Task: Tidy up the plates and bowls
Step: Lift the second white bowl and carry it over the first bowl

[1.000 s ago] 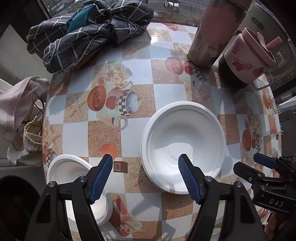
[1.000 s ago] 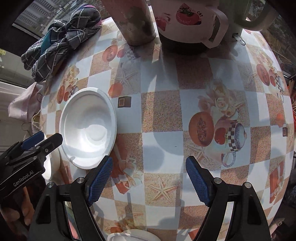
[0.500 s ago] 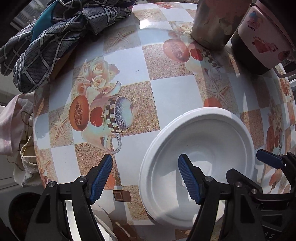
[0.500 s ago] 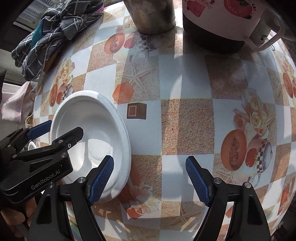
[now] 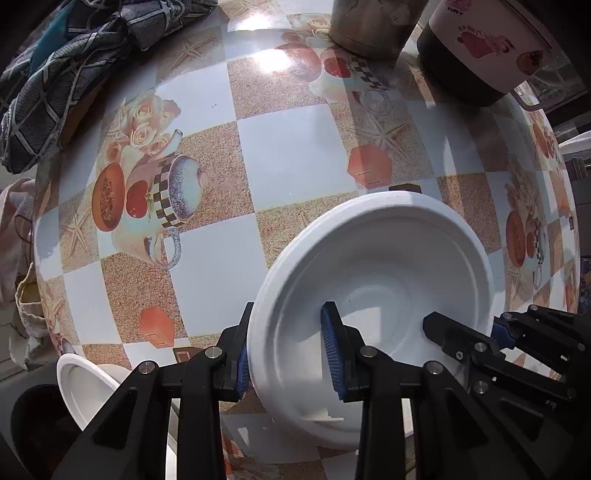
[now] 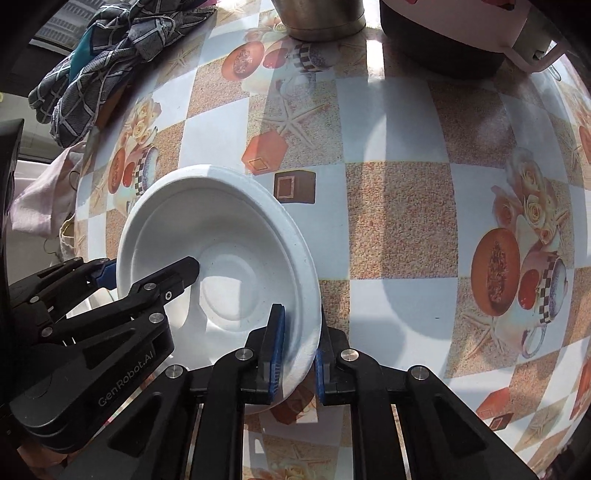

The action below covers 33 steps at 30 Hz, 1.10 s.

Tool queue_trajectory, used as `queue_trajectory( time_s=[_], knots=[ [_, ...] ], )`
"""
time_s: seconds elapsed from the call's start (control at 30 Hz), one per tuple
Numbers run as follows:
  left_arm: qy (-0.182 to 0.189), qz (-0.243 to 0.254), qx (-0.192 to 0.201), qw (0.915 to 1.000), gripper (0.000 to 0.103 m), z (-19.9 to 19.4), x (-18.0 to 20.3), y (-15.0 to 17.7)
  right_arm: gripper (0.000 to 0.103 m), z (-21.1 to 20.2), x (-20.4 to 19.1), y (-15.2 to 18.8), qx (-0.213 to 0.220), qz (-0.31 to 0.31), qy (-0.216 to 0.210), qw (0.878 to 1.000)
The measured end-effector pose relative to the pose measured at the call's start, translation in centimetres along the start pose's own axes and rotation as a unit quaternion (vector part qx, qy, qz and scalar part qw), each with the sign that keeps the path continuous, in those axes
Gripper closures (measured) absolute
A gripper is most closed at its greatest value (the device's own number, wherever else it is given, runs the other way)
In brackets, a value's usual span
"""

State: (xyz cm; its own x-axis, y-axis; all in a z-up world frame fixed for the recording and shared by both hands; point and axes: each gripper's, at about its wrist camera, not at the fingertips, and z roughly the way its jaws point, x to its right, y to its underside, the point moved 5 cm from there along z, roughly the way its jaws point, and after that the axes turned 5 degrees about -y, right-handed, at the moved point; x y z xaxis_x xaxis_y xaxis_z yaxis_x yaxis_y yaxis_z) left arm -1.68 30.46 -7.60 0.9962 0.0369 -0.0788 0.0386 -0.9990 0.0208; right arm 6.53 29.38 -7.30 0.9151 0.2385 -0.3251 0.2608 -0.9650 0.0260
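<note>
A white deep plate sits on the patterned tablecloth. My left gripper points down over the plate's left rim, one blue pad outside and one inside the wall. Its jaws are closing and the pads press on the rim. In the right wrist view the left gripper shows at the plate's far side. My right gripper is shut on the opposite rim, and it also shows in the left wrist view. A smaller white bowl sits at the table's near left edge.
A checked dark cloth lies bunched at the back left. A metal flask and a pink-lidded pot stand at the back right. The table edge runs close on the left, where pale fabric hangs.
Both grippers came down onto the white plate from above. Their jaws, wide apart before, have closed onto opposite sides of its rim.
</note>
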Motion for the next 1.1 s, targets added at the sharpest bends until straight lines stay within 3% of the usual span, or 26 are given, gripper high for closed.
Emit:
queue_trajectory(
  time_s=[0.33, 0.63, 0.93, 1.1],
  knots=[
    [-0.003, 0.034, 0.005, 0.9994, 0.066, 0.1, 4.6, 5.5, 0.088, 0.5, 0.8, 5.0, -0.019, 0.013, 0.010, 1.000],
    [0.011, 0.026, -0.012, 0.9995, 0.066, -0.2, 6.6, 9.0, 0.087, -0.5, 0.7, 7.7, -0.013, 0.027, 0.012, 0.999],
    [0.009, 0.044, 0.018, 0.9988, 0.066, -4.7, 7.2, 10.5, 0.087, -4.0, 1.1, 9.6, 0.018, 0.038, 0.007, 0.999],
    [0.007, 0.072, 0.037, 0.9967, 0.066, -7.4, 9.0, 13.2, 0.087, -6.7, 3.3, 12.1, 0.036, 0.070, 0.001, 0.997]
  ],
)
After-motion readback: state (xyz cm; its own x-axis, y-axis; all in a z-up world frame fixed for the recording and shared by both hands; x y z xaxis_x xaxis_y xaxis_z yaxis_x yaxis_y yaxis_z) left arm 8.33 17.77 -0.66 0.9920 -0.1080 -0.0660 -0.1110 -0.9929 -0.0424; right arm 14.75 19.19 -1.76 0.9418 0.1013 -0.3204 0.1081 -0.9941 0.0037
